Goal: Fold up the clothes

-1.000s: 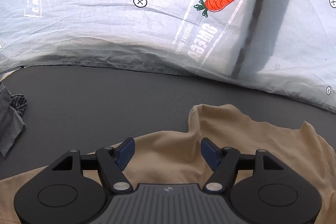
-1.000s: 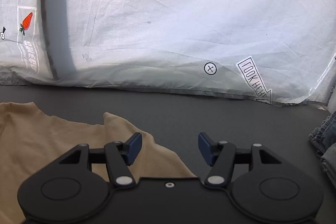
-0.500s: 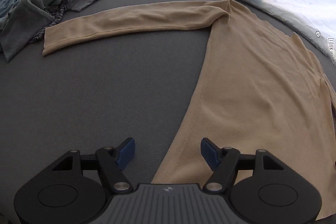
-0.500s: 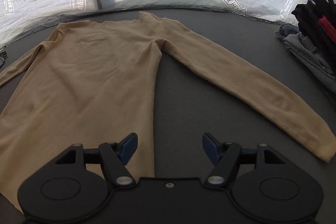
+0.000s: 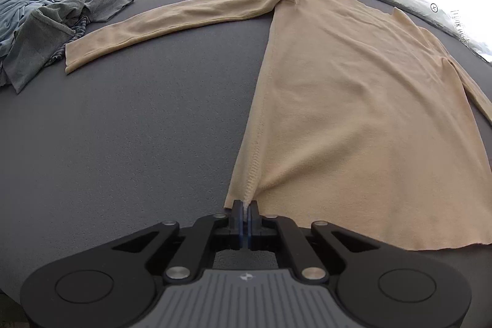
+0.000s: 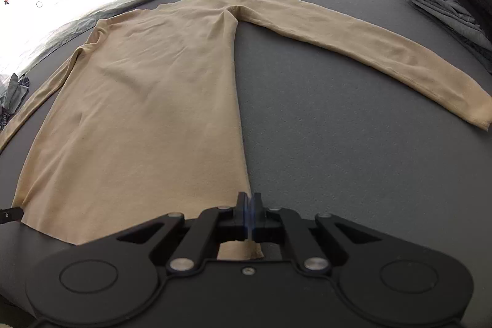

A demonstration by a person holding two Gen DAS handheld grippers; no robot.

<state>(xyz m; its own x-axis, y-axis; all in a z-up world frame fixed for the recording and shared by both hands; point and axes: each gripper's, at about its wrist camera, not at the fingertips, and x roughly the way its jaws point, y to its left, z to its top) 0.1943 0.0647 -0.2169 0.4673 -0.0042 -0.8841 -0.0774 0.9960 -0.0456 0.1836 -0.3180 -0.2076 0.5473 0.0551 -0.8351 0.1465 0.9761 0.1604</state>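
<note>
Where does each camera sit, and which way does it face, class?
Left wrist: on the left gripper, looking forward and down across the table; its jaws pinch the shirt at its near left hem corner.
Right wrist: on the right gripper, looking the same way; its jaws are shut at the near right hem corner.
Shared: the tan shirt laid flat with both sleeves spread out, and the grey table.

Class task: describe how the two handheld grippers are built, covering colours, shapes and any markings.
Both the left gripper and right gripper are matte black, with blue finger pads, silver pivot bolts, angular linkage arms and a round disc on each side. The left body has a grey ribbed panel with a small logo; the right has a single screw.
</note>
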